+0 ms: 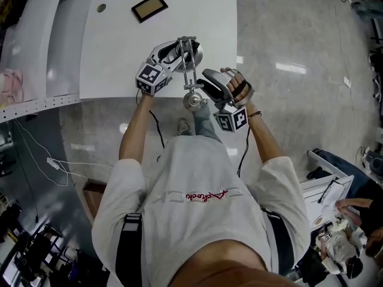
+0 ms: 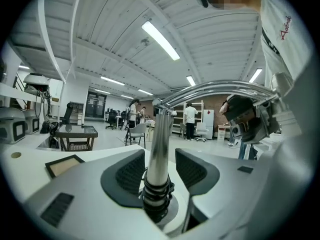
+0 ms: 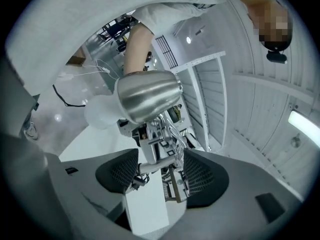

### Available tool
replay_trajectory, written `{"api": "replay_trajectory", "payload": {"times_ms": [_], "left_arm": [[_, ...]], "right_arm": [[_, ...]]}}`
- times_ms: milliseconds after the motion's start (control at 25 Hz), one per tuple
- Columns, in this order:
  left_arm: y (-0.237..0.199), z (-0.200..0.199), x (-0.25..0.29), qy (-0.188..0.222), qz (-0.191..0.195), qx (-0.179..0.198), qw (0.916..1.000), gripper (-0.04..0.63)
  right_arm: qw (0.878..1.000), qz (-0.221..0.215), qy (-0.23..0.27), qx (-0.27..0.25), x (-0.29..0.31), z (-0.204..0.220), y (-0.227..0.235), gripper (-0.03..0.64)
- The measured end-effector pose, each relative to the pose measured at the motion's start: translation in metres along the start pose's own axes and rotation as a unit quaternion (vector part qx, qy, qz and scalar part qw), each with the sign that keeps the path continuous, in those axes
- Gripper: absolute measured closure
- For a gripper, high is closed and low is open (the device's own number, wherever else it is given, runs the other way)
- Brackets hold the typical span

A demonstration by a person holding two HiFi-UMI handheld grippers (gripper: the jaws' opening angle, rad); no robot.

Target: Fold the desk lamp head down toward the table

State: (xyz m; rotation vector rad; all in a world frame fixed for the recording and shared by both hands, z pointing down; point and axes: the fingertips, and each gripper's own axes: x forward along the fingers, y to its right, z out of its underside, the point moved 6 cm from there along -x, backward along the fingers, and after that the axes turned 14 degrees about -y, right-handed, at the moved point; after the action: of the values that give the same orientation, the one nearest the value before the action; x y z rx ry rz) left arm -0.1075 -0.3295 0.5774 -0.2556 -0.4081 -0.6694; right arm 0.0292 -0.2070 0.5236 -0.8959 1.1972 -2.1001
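Observation:
A chrome desk lamp stands on the white table (image 1: pixel 119 46). Its round base (image 1: pixel 195 51) sits near the table's front edge, and its twin-rod arm (image 1: pixel 189 70) reaches toward me. The arm ends in the shiny lamp head (image 1: pixel 193 99). My left gripper (image 1: pixel 169 57) is down at the base. In the left gripper view the upright pole (image 2: pixel 159 139) rises between its open pads, with a gap on the right side (image 2: pixel 159 156). My right gripper (image 1: pixel 207 84) is open beside the head. A thin joint rod (image 3: pixel 156 165) runs between its pads (image 3: pixel 160 156), below the chrome shade (image 3: pixel 149 96).
A dark-framed flat panel (image 1: pixel 149 7) lies at the table's far side, near a round cable hole (image 1: pixel 101 8). White shelving (image 1: pixel 36 52) stands to the left. Cables (image 1: pixel 54 163) trail over the glossy floor. A white cart (image 1: pixel 326 190) is at the right.

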Motion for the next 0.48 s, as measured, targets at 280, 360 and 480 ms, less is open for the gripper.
{"api": "replay_trajectory", "payload": {"times_ms": [280,360,480], "left_arm": [[0.005,0.013,-0.024,0.003,-0.022,-0.015,0.9997,0.395],[0.007,0.013,-0.027,0.006,-0.028,-0.012,0.9995,0.455],[0.009,0.009,-0.034,0.018,-0.036,-0.007,0.9991,0.564]], "right_arm": [[0.998,0.003,-0.036,0.043,-0.011,0.016,-0.001,0.374],[0.997,0.008,-0.040,0.065,-0.011,0.016,-0.001,0.464],[0.995,0.007,-0.050,0.089,-0.010,0.016,0.000,0.600]]}}
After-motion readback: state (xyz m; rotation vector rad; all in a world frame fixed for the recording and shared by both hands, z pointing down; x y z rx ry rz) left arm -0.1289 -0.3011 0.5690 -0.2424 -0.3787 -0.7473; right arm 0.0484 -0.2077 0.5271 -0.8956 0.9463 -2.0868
